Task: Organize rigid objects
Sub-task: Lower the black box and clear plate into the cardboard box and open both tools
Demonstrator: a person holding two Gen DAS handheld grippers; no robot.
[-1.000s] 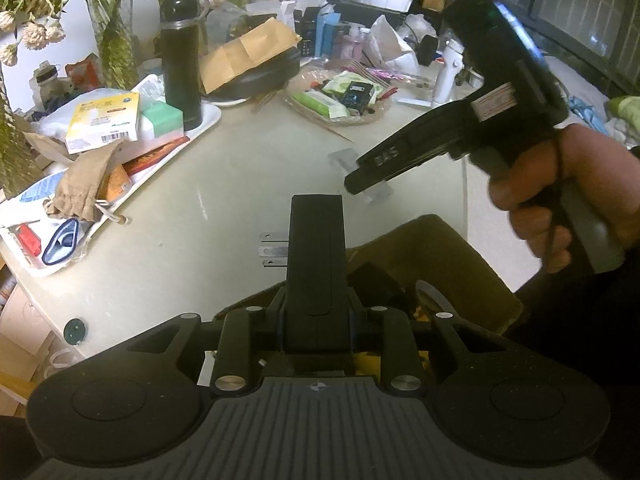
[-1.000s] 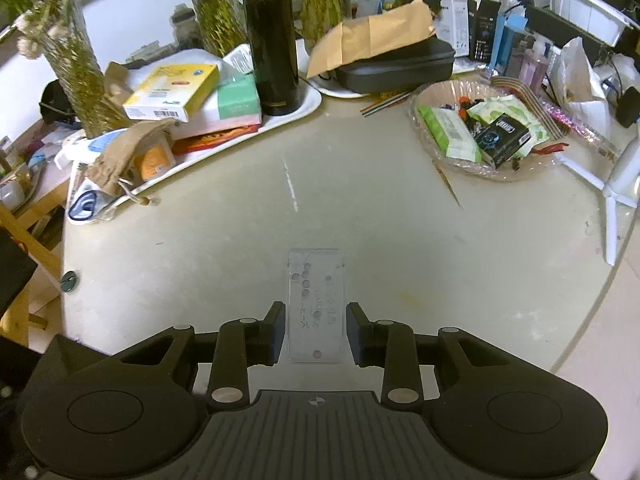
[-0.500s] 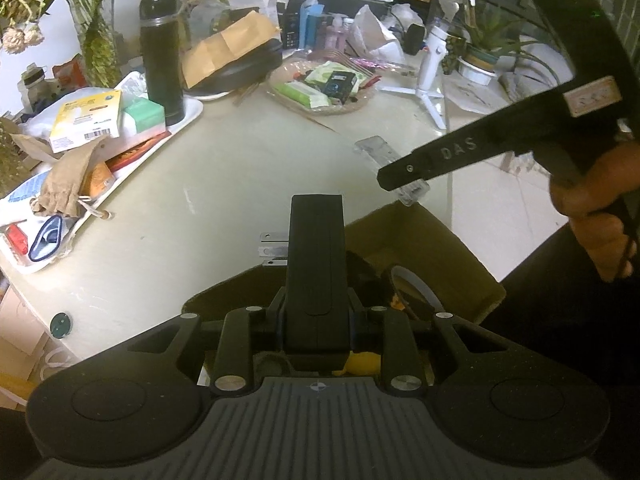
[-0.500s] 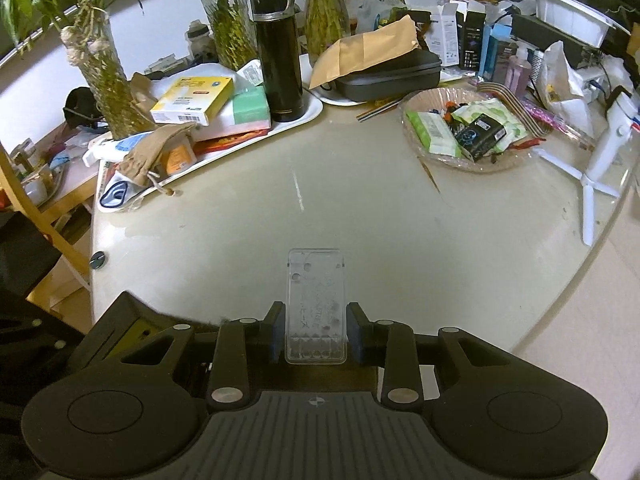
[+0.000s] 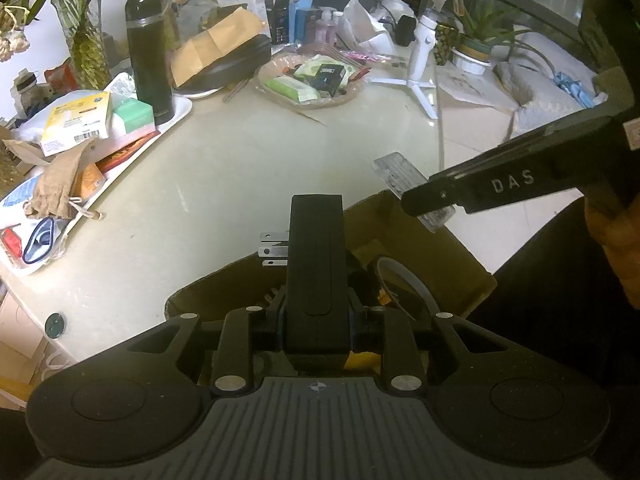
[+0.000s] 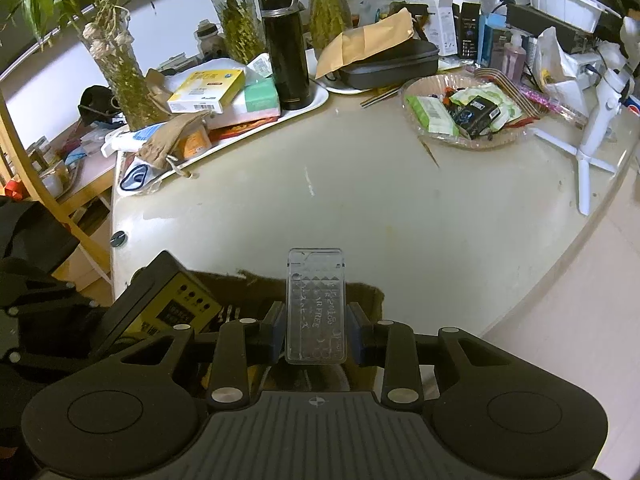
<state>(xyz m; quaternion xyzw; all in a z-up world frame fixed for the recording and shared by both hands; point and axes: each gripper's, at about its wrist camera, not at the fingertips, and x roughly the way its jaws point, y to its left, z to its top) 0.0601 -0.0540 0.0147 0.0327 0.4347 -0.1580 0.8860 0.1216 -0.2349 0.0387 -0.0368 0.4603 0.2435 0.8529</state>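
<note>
Left wrist view first: my left gripper (image 5: 316, 320) is clamped tight on a black plug adapter (image 5: 316, 264), metal prongs sticking out to its left, held over an open cardboard box (image 5: 432, 240) that sits against the near edge of the pale table (image 5: 248, 168). This same view catches my right gripper (image 5: 436, 200) from the side, poking in from the right with a hand (image 5: 616, 248) on its handle, and a clear plastic case (image 5: 412, 188) pinched in it, partly hidden behind the finger. Right wrist view gives what the other can't: the right gripper (image 6: 316, 332) has both pads pressed on the long sides of the clear plastic case (image 6: 316, 304), which stands upright above the cardboard box (image 6: 368, 296). There's faint lettering on the case, too washed out for me to read. A yellow and black device (image 6: 168, 304) shows at the left, half behind the gripper body, and I can't tell what it is. Box contents are mostly blocked in both views; from the left I only get a curved ring-like rim (image 5: 404, 280). Further out, a black flask (image 6: 286, 48) stands on a white tray (image 6: 316, 100), and a clear dish (image 6: 460, 136) of packets sits beside a white tripod (image 6: 596, 120).
</note>
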